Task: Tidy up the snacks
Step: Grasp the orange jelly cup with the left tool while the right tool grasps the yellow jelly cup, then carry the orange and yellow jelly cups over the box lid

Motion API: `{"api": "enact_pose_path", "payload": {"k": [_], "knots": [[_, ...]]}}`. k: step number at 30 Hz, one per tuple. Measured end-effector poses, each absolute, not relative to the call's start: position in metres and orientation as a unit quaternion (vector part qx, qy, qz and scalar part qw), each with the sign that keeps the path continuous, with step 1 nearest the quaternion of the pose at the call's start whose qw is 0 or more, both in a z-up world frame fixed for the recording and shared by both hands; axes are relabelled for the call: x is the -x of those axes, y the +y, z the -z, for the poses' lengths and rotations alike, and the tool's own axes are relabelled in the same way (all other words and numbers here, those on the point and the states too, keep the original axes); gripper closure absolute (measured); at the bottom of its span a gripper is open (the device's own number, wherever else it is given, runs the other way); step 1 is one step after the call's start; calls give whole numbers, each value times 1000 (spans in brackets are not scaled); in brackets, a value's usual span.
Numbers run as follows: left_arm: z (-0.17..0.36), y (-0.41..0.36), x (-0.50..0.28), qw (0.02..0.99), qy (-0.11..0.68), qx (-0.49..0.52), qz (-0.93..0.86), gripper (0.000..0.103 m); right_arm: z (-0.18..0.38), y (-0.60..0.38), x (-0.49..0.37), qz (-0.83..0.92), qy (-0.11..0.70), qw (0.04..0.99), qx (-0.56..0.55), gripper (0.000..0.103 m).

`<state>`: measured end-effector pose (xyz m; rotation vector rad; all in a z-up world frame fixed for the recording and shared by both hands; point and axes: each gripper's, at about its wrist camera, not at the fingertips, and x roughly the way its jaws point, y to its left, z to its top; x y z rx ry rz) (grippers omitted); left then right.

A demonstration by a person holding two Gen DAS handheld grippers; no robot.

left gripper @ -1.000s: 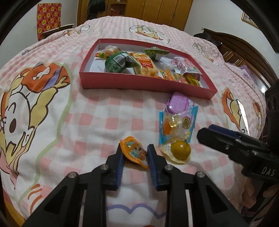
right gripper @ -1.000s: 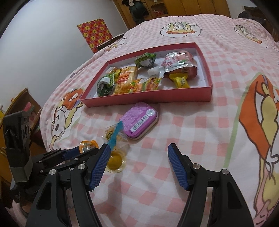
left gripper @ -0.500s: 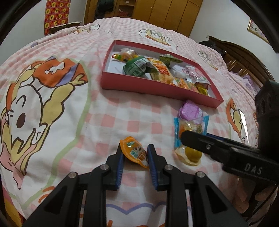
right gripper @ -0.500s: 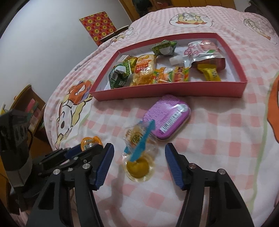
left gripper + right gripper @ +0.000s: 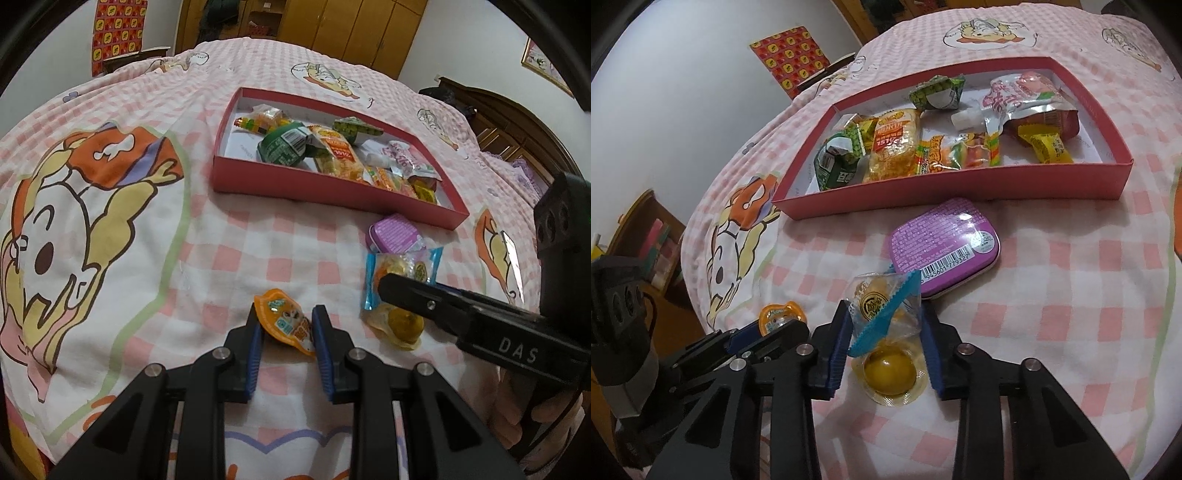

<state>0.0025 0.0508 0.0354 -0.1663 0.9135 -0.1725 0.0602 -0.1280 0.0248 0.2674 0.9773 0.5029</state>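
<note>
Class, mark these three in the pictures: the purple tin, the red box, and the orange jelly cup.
purple tin [image 5: 943, 243], right wrist view, middle of its printed back.
red box [image 5: 960, 186], right wrist view, its near outer wall.
orange jelly cup [image 5: 286, 321], left wrist view, its foil lid.
</note>
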Motion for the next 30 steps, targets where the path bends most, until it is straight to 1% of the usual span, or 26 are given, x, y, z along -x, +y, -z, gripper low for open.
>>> {"api": "enact_pose_path", "payload": {"k": [13, 30], "knots": [[-56, 47, -6, 897, 427, 75, 89, 76, -44, -146, -46, -253, 435, 854, -128, 68], [-89, 42, -46, 898, 418, 76, 112, 76, -75, -166, -63, -241, 407, 876, -97, 68]]}}
